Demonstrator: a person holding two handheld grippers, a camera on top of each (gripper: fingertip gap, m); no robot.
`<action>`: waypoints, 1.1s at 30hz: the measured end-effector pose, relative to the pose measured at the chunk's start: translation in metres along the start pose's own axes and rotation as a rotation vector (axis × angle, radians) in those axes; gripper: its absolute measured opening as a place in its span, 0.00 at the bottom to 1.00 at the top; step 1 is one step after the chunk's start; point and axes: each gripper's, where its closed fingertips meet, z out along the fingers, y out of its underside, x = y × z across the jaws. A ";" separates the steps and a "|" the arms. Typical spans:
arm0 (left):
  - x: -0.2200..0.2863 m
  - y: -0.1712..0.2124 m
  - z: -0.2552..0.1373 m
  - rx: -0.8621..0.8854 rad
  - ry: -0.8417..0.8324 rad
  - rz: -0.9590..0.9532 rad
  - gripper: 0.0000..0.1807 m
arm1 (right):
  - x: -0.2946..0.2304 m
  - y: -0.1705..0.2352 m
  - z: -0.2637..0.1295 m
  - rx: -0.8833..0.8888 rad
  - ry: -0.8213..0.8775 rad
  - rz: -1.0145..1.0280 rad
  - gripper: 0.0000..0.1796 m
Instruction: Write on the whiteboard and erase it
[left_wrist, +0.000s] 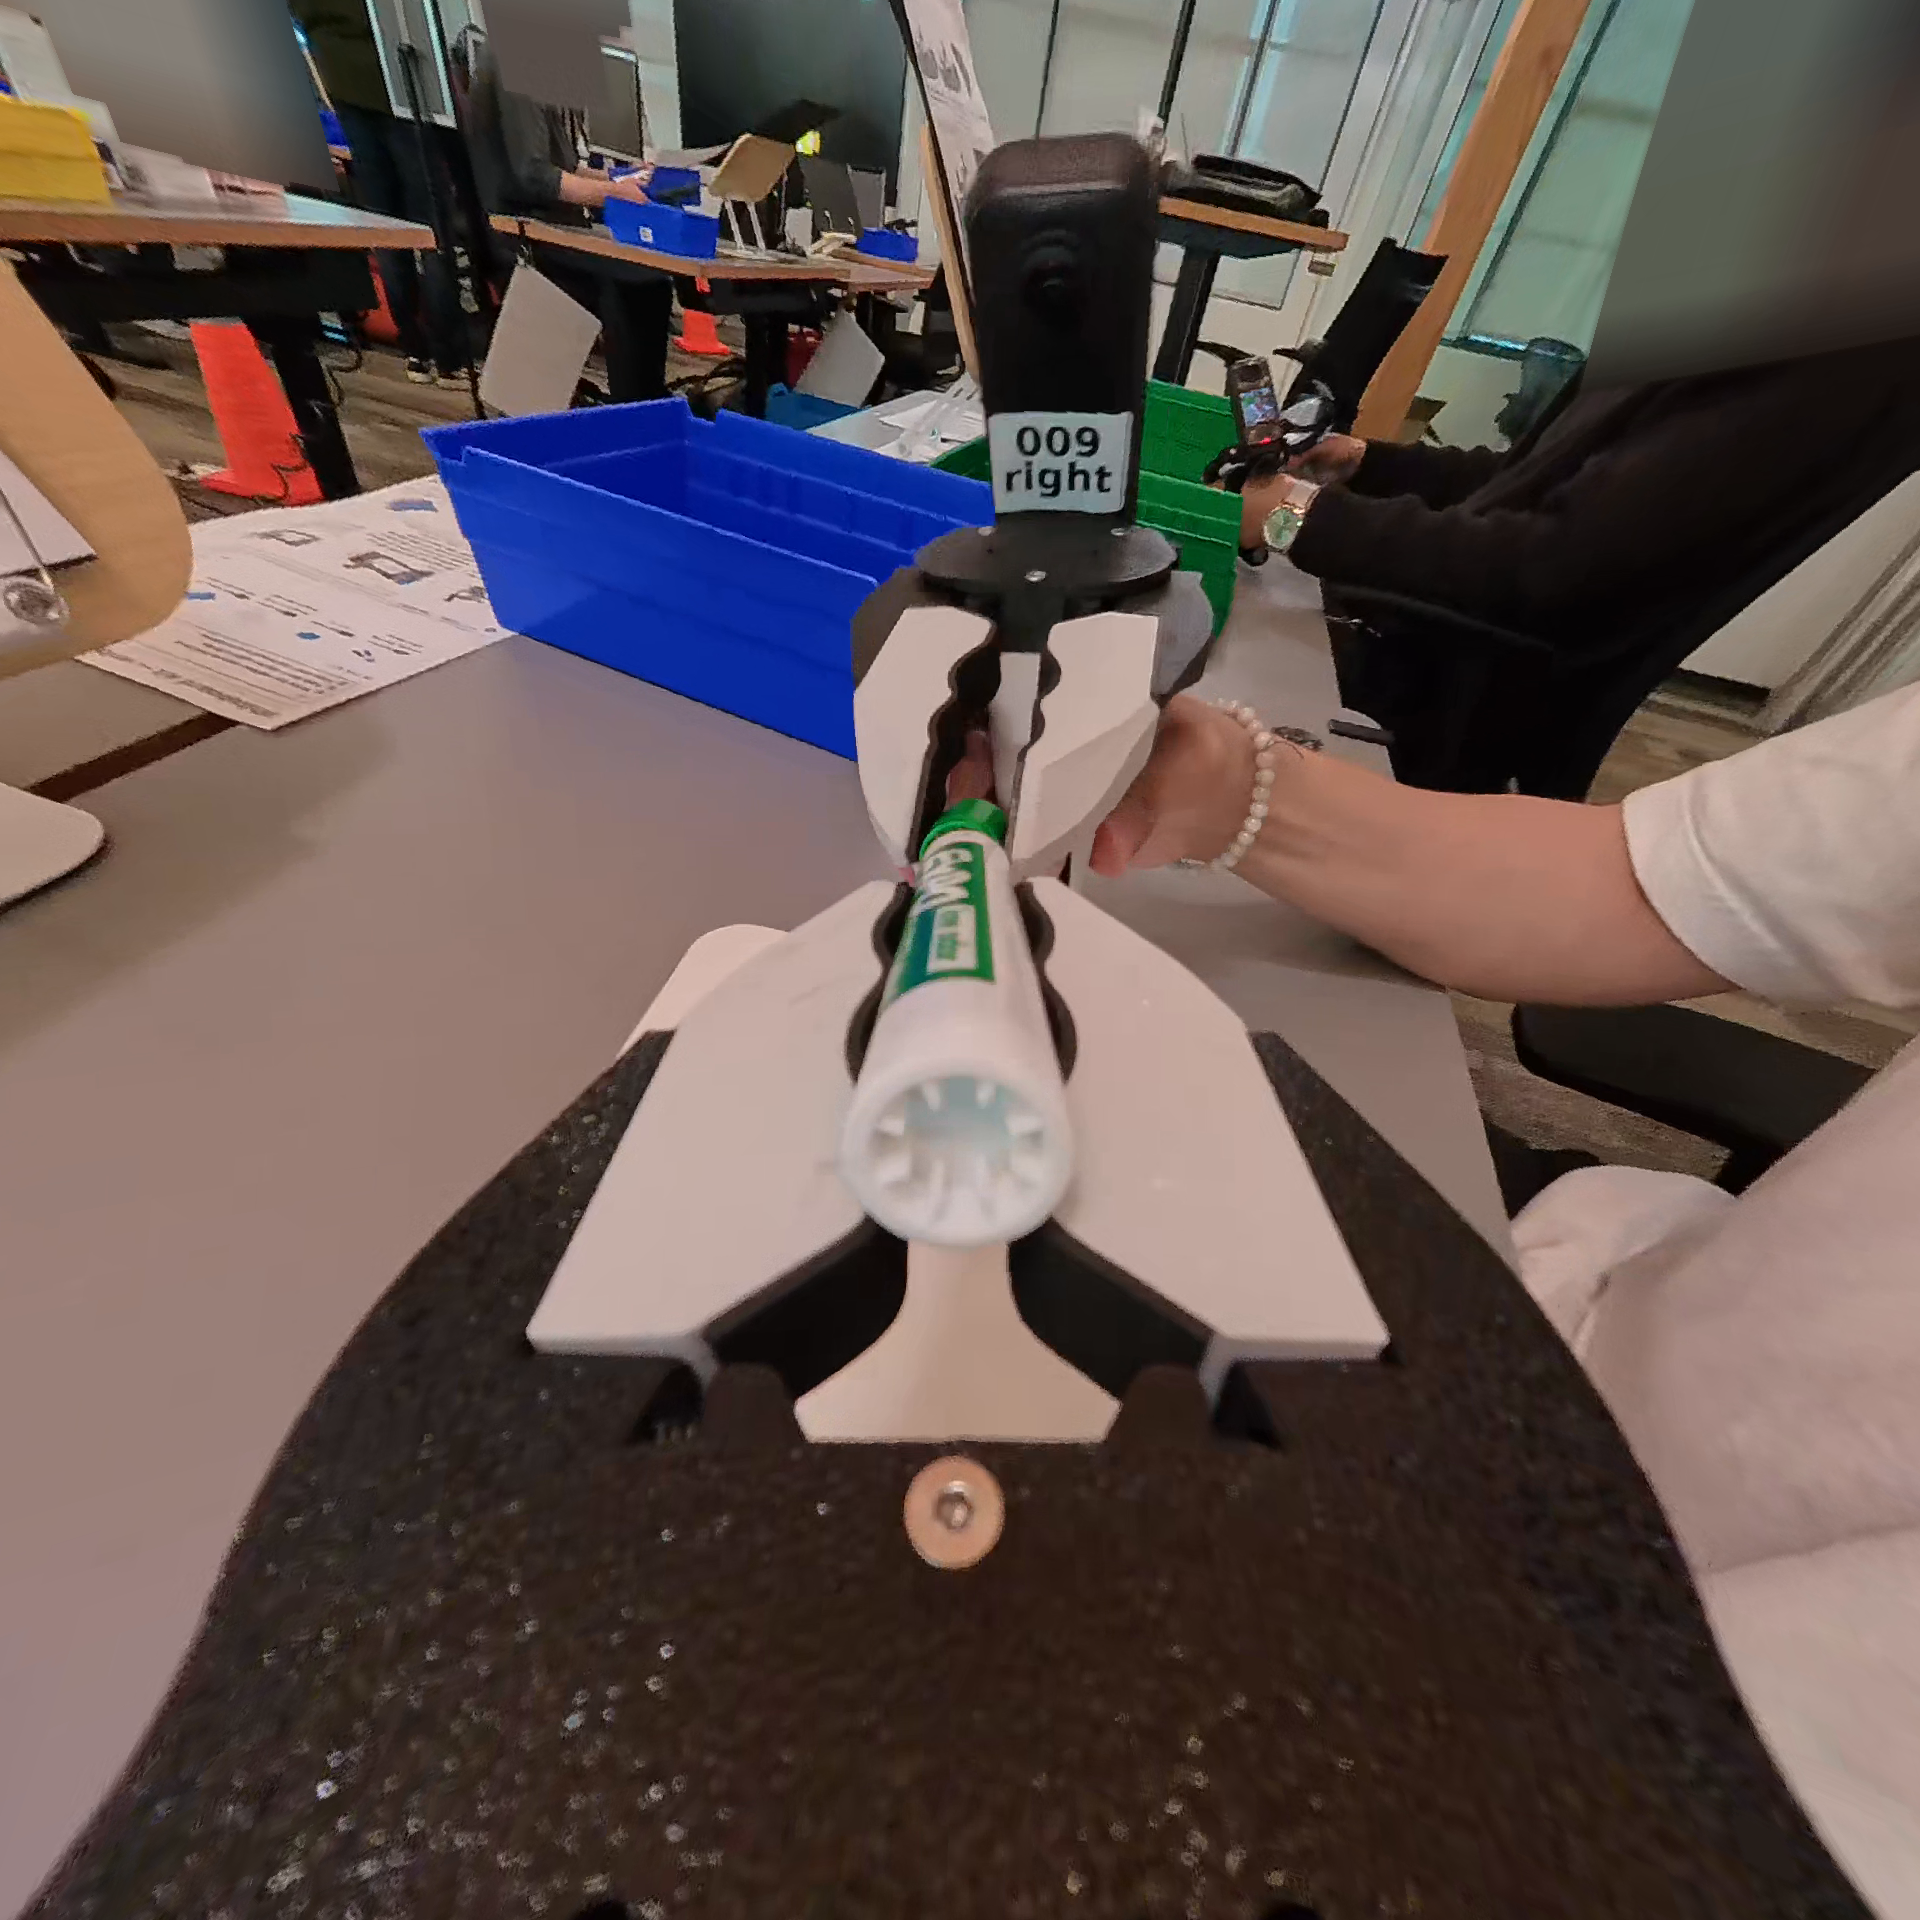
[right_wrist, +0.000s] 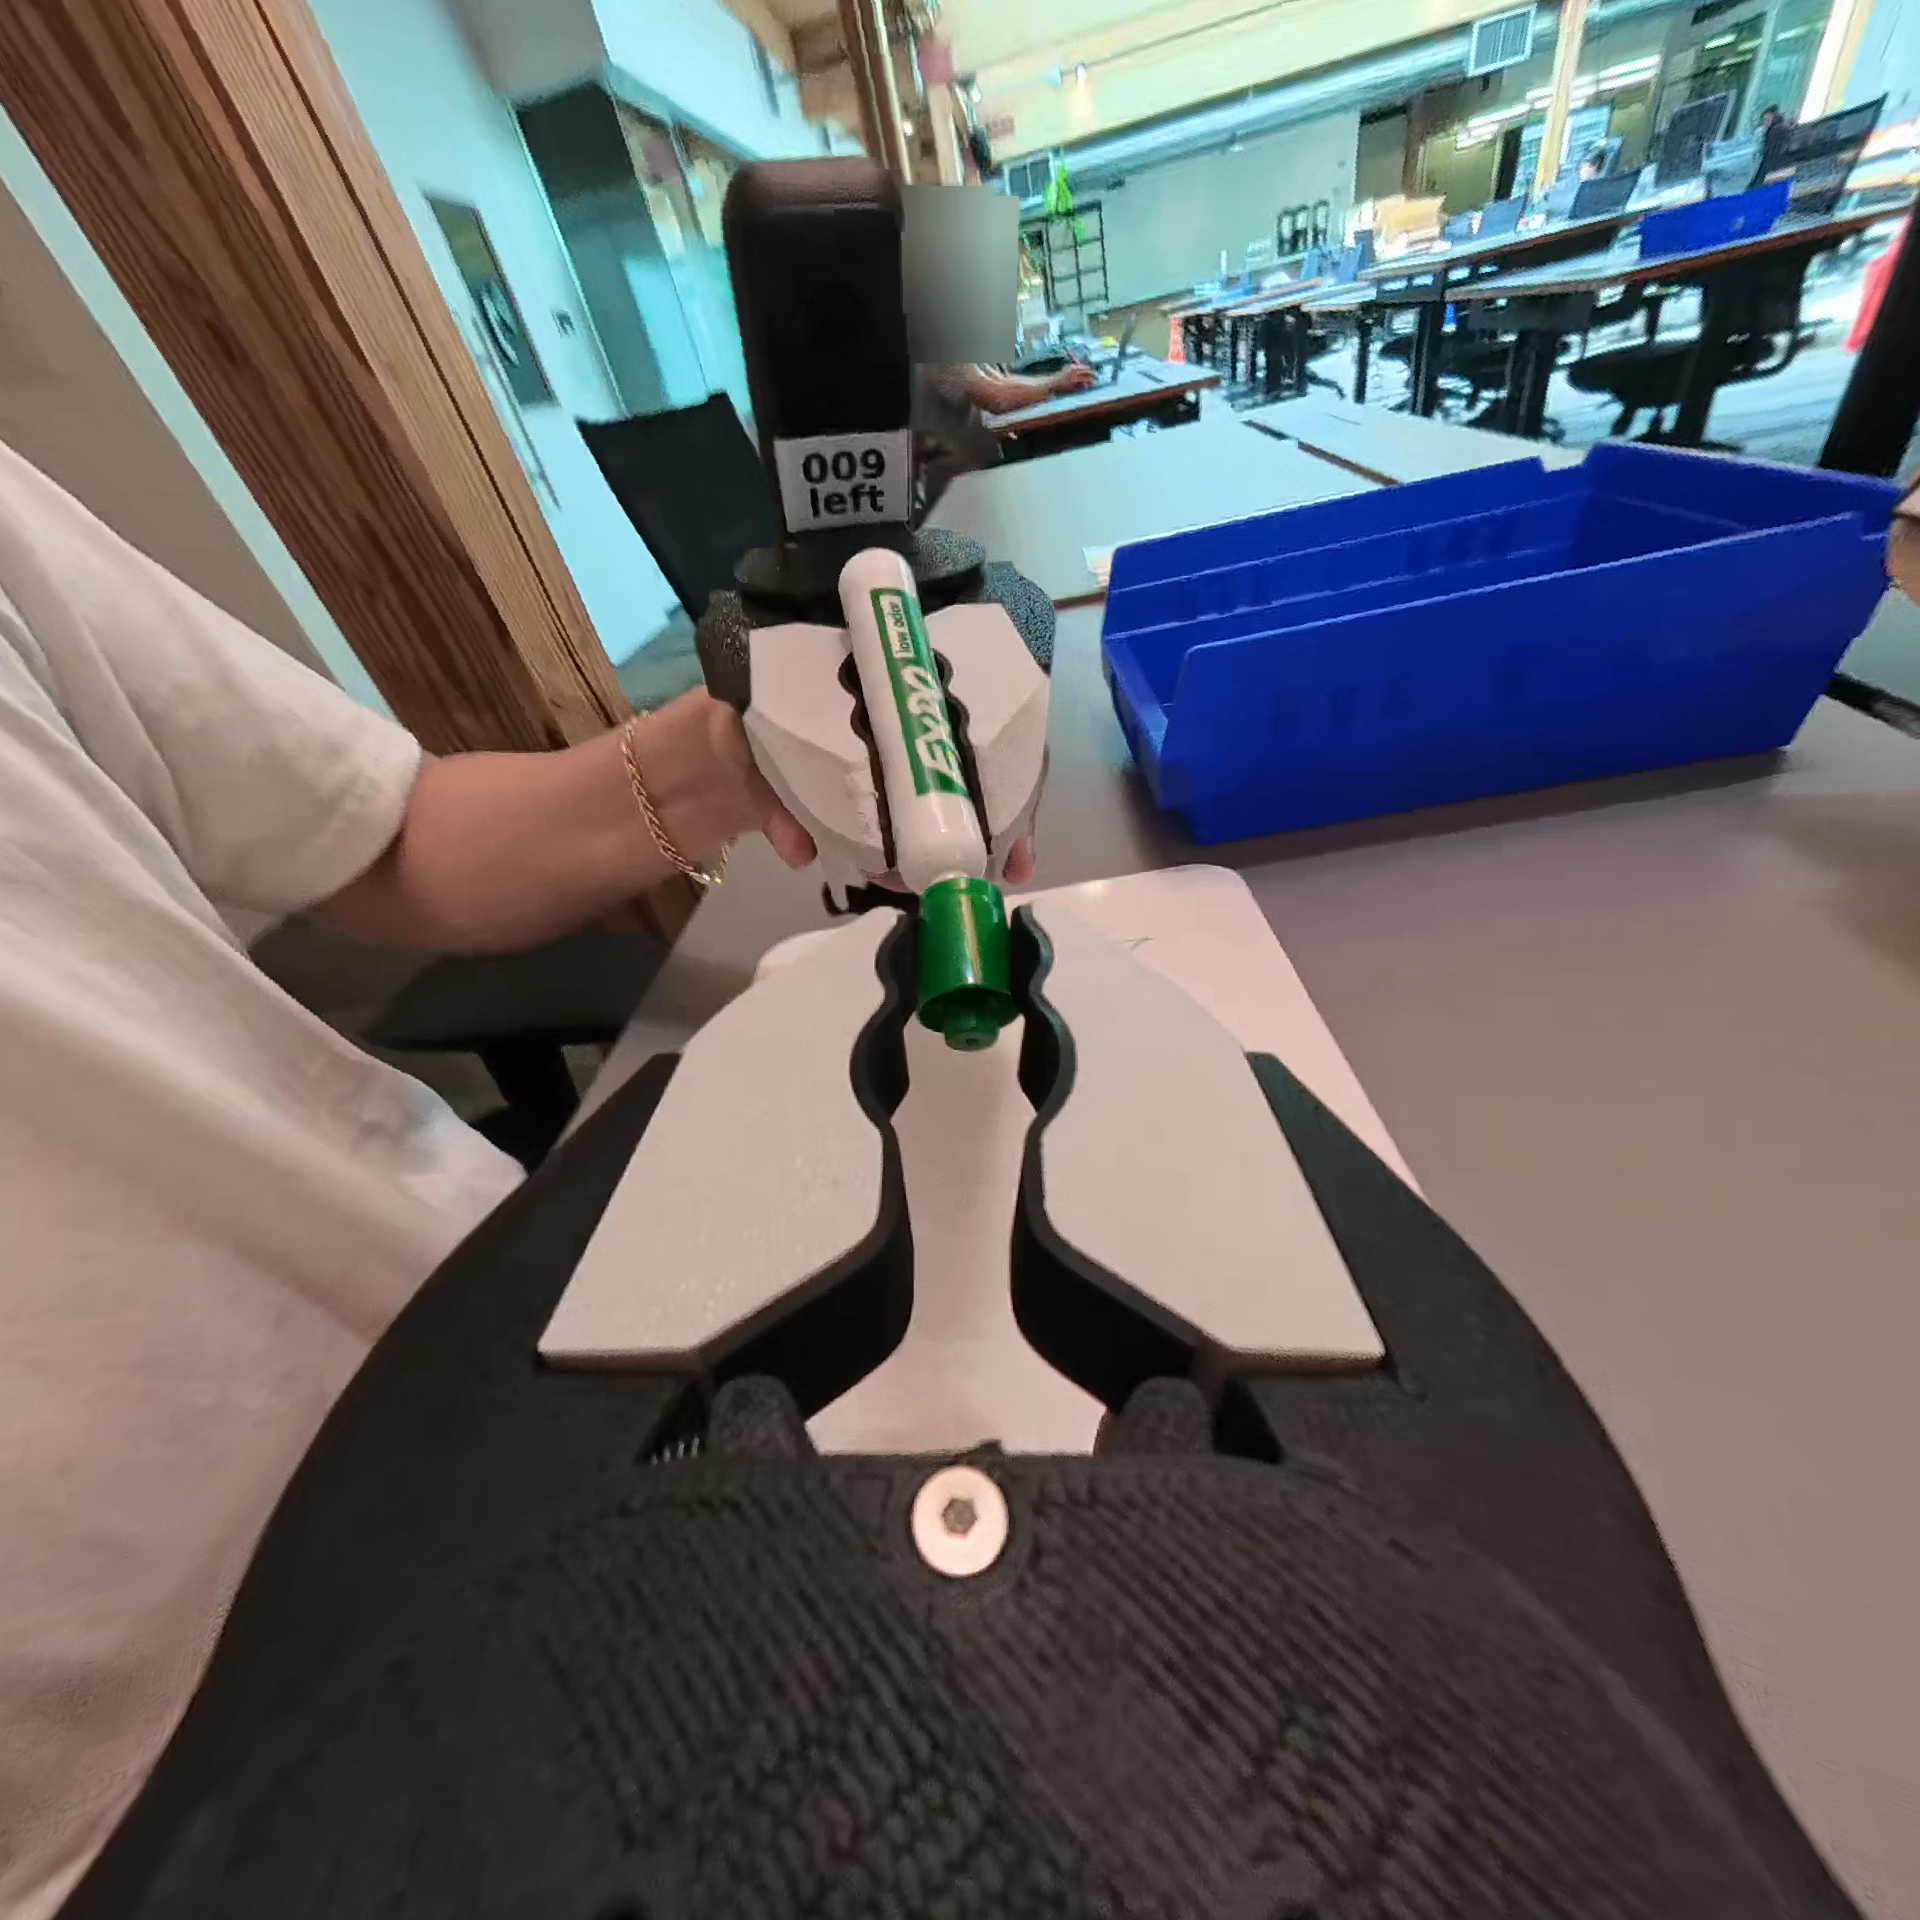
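A white marker with a green label (left_wrist: 956, 997) points away from me in the left wrist view, its hollow rear end toward the camera. My left gripper (left_wrist: 961, 894) is shut on its barrel. My right gripper (left_wrist: 971, 831) faces it, fingers closed around the green cap (left_wrist: 966, 821). In the right wrist view, my right gripper (right_wrist: 961, 935) grips the green cap (right_wrist: 963, 966), which sits on the marker (right_wrist: 914, 717) held by the left gripper (right_wrist: 904, 852). A small whiteboard (right_wrist: 1195, 956) lies flat on the grey table below both grippers; only a corner of the whiteboard (left_wrist: 717, 966) shows in the left wrist view.
A blue bin (left_wrist: 665, 540) (right_wrist: 1507, 644) stands on the table (left_wrist: 364, 883) beyond the grippers. A green bin (left_wrist: 1184, 468) is behind it. A printed sheet (left_wrist: 301, 603) lies far left. A seated person in black (left_wrist: 1558, 540) holds a phone at right. A wooden post (right_wrist: 312, 364) stands left. Less than 4 cm separates the two grippers' tips.
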 end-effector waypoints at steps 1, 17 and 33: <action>0.000 0.000 0.000 -0.010 -0.009 0.013 0.10 | 0.001 0.001 0.000 0.006 -0.015 0.027 0.10; -0.008 -0.011 -0.004 0.011 -0.066 0.062 0.20 | 0.004 0.001 -0.012 -0.050 0.060 -0.128 0.10; -0.010 -0.002 -0.005 0.049 -0.015 0.012 0.19 | -0.004 0.009 -0.003 -0.114 0.045 -0.208 0.10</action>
